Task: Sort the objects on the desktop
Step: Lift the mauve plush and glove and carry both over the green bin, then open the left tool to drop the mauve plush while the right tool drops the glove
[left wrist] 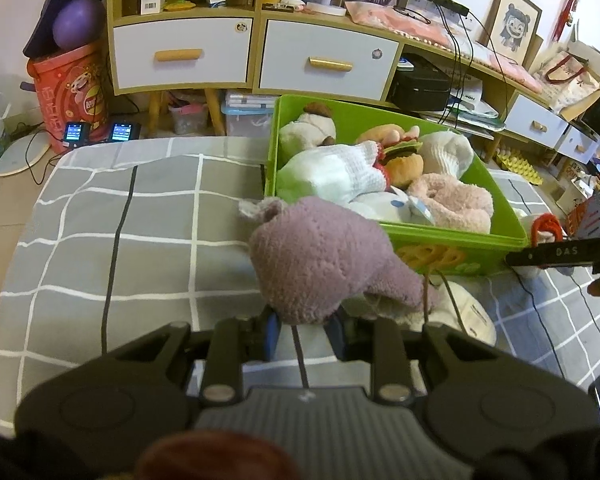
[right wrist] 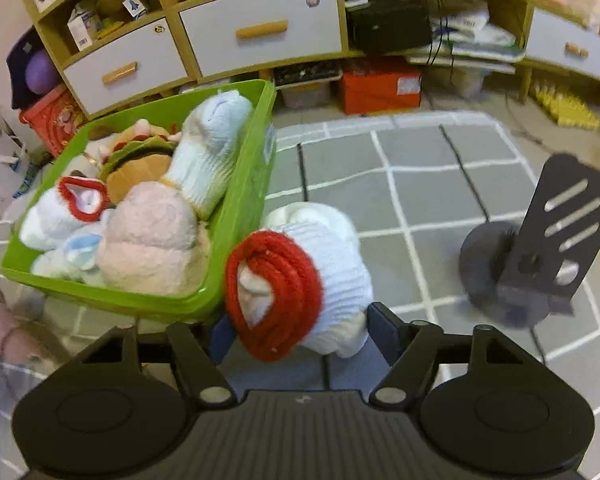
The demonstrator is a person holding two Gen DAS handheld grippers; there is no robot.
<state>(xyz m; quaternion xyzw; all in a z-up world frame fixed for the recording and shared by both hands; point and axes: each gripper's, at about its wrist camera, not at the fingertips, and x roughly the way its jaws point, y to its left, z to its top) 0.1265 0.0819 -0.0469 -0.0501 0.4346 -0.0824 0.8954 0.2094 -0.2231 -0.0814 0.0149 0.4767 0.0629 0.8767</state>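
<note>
The green bin (left wrist: 452, 236) is sitting on the checked grey cloth (left wrist: 120, 220) and is already holding most of the soft things: a brown-and-cream plush (left wrist: 308, 128), a burger plush (left wrist: 400, 156), a pink fluffy piece (left wrist: 452, 200) and several white knitted items (left wrist: 332, 172), so the sorting is looking well advanced

3 things, as far as the views are showing, are remaining outside. The left gripper (left wrist: 306, 320) is holding a mauve knitted toy (left wrist: 320, 260) just in front of the bin's near wall; its jaws are pinched tight on the toy's lower edge. Under that toy a white cap-like item (left wrist: 472, 312) is lying on the cloth beside the bin, untouched

The right gripper (right wrist: 300, 332) is reaching around a white knitted sock with a red cuff (right wrist: 300, 276), which is resting against the bin's outer wall. Its jaws are standing about half open on either side of the sock, and whether the pads are pressing it yet is not clear

A dark stand (right wrist: 540, 248) is standing well apart on the right, and it probably is not part of the sorting

Judging from this, the mauve toy and the sock are each needing a lift over the rim, then the cap is left
</note>
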